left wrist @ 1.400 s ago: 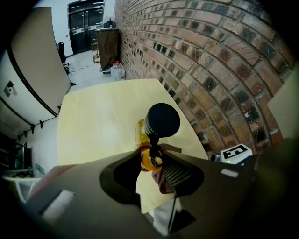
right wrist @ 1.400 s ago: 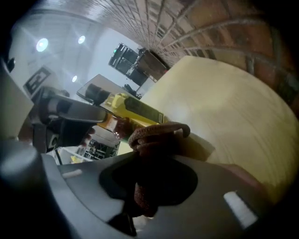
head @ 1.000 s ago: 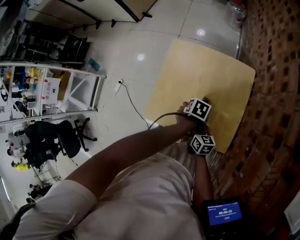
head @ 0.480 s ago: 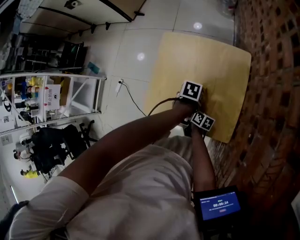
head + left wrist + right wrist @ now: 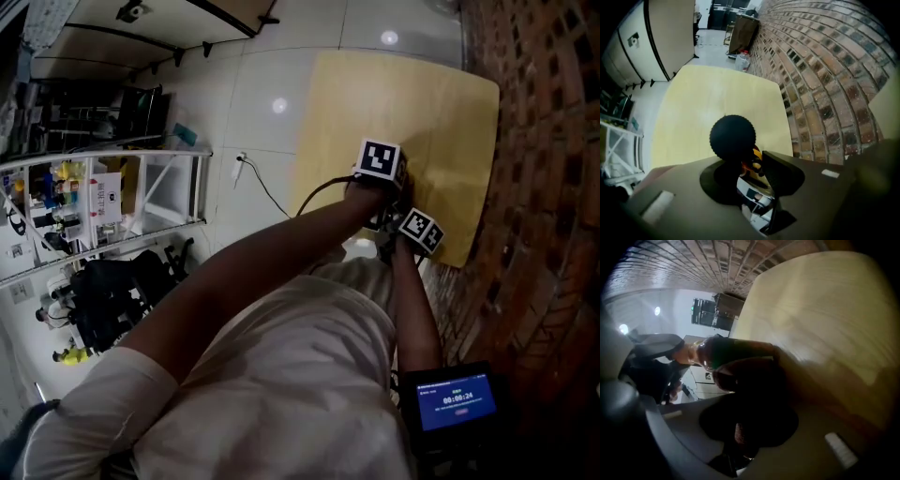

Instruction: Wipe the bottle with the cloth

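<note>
Gripping the stiff, likely slick bottle (image 5: 751,159) under its cap (image 5: 732,137) with my left gripper (image 5: 747,180), right gripper (image 5: 745,432) pinching the limp cloth (image 5: 750,380).

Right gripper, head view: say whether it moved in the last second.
Yes. The right gripper has shifted from the near edge of the table further over it, toward the brick wall, and rolled.

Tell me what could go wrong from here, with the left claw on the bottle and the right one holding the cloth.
1. The left claw grips the bottle only high up, just under its top. A sideways push from the cloth in the right claw could twist or tip it.
2. Both claws work close to the near edge of the table, so a bottle that slips might fall off.
</note>
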A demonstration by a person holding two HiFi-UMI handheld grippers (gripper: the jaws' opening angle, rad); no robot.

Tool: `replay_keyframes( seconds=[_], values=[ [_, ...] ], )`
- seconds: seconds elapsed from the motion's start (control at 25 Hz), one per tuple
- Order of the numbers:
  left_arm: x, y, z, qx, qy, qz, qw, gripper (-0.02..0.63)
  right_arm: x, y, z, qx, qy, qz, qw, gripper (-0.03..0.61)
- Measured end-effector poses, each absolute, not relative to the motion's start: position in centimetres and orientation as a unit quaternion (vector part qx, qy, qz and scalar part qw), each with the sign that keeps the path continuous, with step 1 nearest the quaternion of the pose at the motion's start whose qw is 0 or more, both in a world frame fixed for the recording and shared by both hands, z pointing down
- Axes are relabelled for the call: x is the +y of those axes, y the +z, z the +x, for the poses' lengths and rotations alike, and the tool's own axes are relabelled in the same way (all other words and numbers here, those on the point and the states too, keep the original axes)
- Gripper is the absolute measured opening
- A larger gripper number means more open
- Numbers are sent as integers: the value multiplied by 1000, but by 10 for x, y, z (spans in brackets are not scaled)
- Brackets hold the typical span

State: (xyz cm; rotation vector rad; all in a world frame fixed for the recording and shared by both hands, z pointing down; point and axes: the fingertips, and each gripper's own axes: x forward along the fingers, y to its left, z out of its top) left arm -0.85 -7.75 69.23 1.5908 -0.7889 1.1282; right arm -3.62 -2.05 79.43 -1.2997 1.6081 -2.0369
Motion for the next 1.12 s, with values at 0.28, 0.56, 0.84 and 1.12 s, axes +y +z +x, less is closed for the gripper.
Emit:
replay_keyframes(
  seconds=[0.28,0.56,0.84,1.12],
  values=[
    [-70,681,0,-294,488,692,443,200,12,761,-12,607,-637,-470,76,86],
    [-60,676,10,-221,498,759,356,219,13,756,9,620,-599,-504,51,87],
    [-62,660,1,-135,537,824,123,218,4,750,23,620,-571,-535,55,87],
    [-66,653,8,39,537,781,-316,216,6,748,39,614,-566,-547,61,87]
  ],
)
